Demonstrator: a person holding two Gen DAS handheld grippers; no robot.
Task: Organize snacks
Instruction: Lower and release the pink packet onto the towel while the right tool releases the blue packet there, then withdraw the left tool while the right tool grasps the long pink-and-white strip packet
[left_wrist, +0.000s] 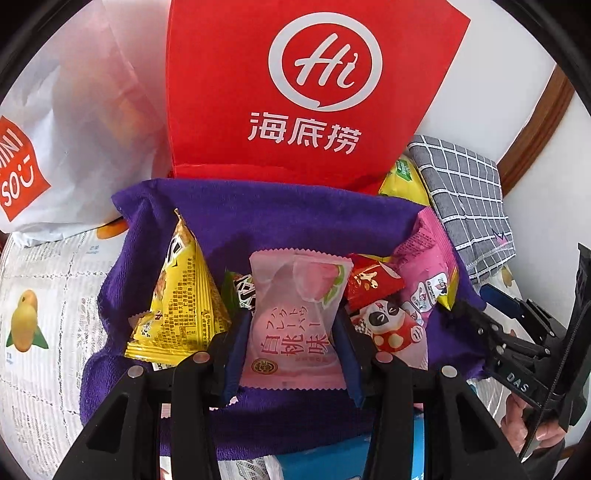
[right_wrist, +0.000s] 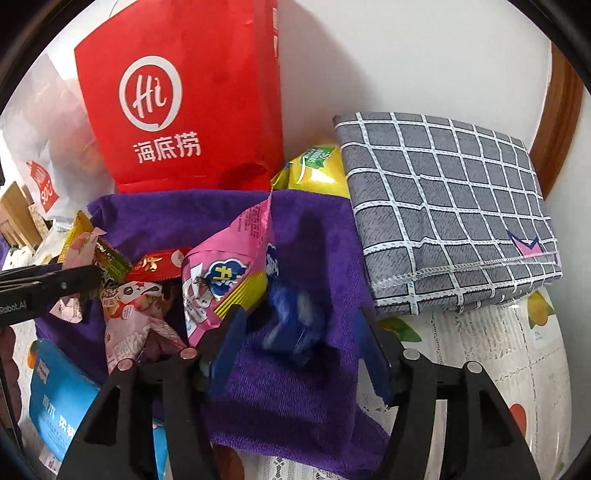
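Note:
A purple cloth-lined basket (left_wrist: 258, 214) holds several snack packets: a yellow triangular packet (left_wrist: 181, 295), a red packet (left_wrist: 373, 282), a panda packet (left_wrist: 391, 325) and a big pink bag (left_wrist: 432, 266). My left gripper (left_wrist: 291, 332) is shut on a pale pink peach snack packet (left_wrist: 295, 314) above the basket. My right gripper (right_wrist: 295, 332) is open over the purple cloth (right_wrist: 288, 387); a blurred blue packet (right_wrist: 291, 325) lies between its fingers, loose. The left gripper also shows in the right wrist view (right_wrist: 48, 284), and the pink bag (right_wrist: 225, 280) too.
A red paper bag (left_wrist: 314, 92) stands behind the basket, a white plastic bag (left_wrist: 74, 140) to its left. A folded grey checked cloth (right_wrist: 450, 206) and a yellow-green packet (right_wrist: 317, 173) lie at right. A blue box (right_wrist: 62, 402) sits in front. Fruit-print tablecloth (right_wrist: 498, 369).

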